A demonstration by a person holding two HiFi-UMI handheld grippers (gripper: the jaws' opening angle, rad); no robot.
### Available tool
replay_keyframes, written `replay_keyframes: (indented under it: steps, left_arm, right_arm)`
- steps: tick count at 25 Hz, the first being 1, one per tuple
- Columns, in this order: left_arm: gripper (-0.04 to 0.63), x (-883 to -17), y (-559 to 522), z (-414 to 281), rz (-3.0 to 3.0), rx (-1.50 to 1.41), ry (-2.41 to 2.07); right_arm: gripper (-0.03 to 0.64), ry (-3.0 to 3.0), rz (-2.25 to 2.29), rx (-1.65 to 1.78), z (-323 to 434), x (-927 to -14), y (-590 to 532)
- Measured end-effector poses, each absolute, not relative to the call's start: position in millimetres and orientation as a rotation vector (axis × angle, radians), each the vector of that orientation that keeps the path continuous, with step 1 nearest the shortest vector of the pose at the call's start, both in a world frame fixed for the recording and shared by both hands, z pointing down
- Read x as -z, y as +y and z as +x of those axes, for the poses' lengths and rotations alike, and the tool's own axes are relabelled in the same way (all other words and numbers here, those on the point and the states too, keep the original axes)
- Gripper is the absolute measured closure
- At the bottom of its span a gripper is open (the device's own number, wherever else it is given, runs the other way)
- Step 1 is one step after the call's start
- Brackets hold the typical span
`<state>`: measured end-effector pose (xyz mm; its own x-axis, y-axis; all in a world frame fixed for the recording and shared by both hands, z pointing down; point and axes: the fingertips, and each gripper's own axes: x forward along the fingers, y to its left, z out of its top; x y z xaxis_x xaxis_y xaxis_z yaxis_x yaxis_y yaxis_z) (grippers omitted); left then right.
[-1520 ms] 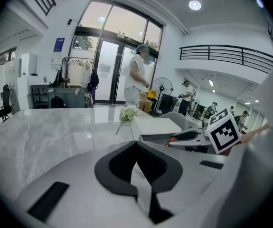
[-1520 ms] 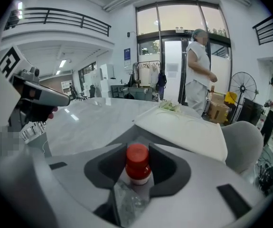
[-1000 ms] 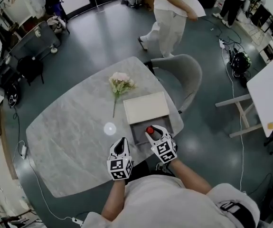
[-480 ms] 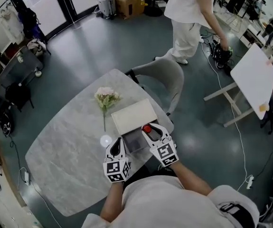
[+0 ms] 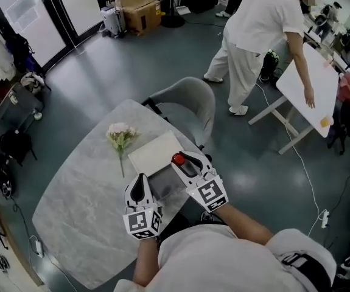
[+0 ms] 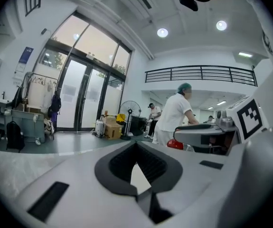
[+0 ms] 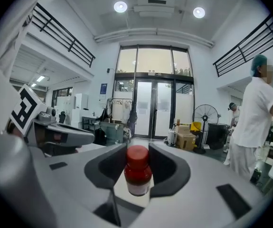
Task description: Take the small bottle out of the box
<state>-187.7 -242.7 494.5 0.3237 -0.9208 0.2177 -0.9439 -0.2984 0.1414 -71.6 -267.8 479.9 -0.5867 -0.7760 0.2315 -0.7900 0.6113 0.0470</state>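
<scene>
My right gripper [image 5: 180, 162] is shut on the small bottle [image 5: 178, 159], which has a red cap, a reddish body and a white label. It holds the bottle upright above the far right corner of the open grey box [image 5: 164, 185]. In the right gripper view the bottle [image 7: 137, 175] stands between the dark pads [image 7: 170, 167]. The box's white lid [image 5: 155, 152] lies just beyond the box. My left gripper [image 5: 139, 188] hangs at the box's left side, shut and holding nothing; its own view shows the red cap [image 6: 175, 144] to the right.
The box rests near the front right edge of a marble table [image 5: 71, 187]. A pale flower bunch [image 5: 120, 137] lies left of the lid. A grey chair [image 5: 187, 105] stands beyond the table. A person in white [image 5: 260, 35] leans over a white table [image 5: 311, 84].
The right gripper has kept hold of the bottle and carried it slightly away from me. The left gripper has come up beside the box. The person in white walked to the right.
</scene>
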Motion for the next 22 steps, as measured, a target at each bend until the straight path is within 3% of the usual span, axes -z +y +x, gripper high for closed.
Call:
replay_keyframes:
  steps: [22]
  left_arm:
    - [0.572, -426.3, -245.9, -184.1, 2.420, -0.050, -1.855]
  right_arm:
    - [0.465, -2.709, 1.312, 0.089, -60.5, -404.5, -270.5]
